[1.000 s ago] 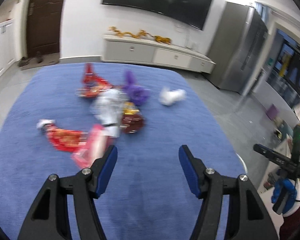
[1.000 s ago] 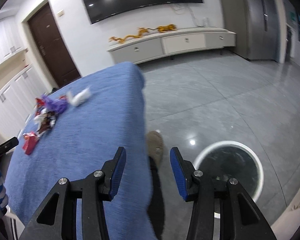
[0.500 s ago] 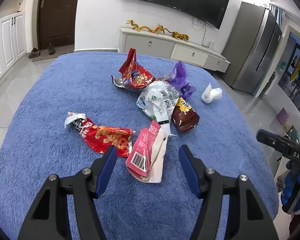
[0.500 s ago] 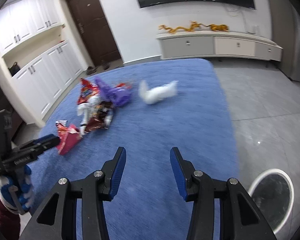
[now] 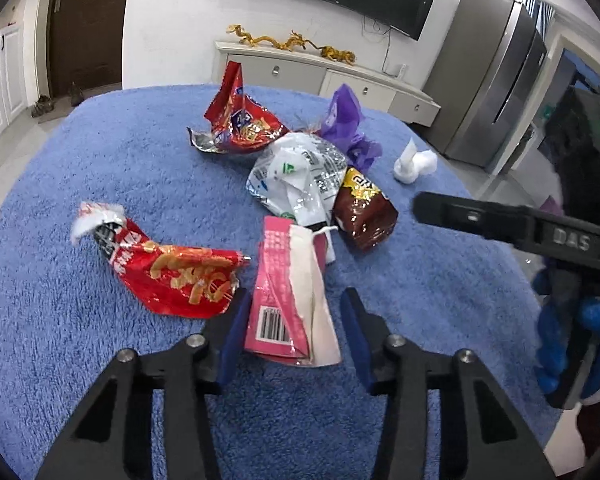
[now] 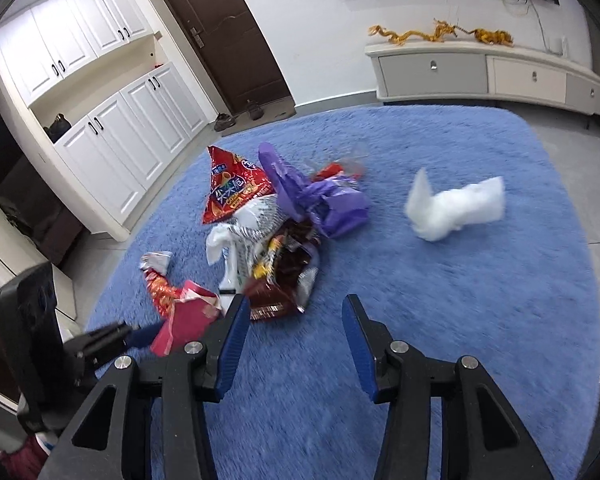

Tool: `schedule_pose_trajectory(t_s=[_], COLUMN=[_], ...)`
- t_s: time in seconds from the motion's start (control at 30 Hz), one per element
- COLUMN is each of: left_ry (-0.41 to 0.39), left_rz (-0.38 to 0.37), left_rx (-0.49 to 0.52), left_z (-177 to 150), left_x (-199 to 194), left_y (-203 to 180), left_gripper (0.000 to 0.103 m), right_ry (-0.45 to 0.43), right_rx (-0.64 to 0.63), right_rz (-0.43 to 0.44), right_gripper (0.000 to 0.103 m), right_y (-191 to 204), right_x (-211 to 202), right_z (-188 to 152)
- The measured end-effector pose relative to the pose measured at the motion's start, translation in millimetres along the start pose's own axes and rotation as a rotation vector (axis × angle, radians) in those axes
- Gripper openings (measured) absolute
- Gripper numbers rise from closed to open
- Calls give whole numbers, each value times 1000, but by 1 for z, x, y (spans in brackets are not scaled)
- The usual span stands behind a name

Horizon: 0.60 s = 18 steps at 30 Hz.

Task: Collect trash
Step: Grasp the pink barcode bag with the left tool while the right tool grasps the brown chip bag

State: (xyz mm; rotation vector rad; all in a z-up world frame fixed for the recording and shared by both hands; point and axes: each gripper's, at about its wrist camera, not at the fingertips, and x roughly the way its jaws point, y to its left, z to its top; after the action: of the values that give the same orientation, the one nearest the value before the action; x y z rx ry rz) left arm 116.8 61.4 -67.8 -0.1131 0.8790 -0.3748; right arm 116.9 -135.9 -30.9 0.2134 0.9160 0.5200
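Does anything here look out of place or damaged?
Yes: torn, crumpled snack wrappers lie strewn on the blue rug, among them a ripped pink packet, a red bag and a brown one. A wadded white tissue sits apart from the pile.

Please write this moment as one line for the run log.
left gripper: jaws closing around pink wrapper | right gripper: jaws opening, empty | blue rug

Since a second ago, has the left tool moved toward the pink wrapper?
Yes. The left tool has come forward over the blue rug; its closing jaws now flank the pink wrapper.
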Motion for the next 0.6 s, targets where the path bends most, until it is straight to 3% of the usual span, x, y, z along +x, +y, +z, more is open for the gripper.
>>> schedule_pose_trajectory(t_s=[0.3,0.6], left_ry=[2,0], left_rz=[-39,-43], left_rx=[-47,-53], left_z=[-6,-7], left_x=[-4,-5], left_y=[10,11], left_gripper=[35,35], right_ry=[47,51], right_rx=[40,64], right_rz=[41,65], right_gripper=[48,48], right_y=[-1,-4], right_x=[34,43], right_z=[8,14])
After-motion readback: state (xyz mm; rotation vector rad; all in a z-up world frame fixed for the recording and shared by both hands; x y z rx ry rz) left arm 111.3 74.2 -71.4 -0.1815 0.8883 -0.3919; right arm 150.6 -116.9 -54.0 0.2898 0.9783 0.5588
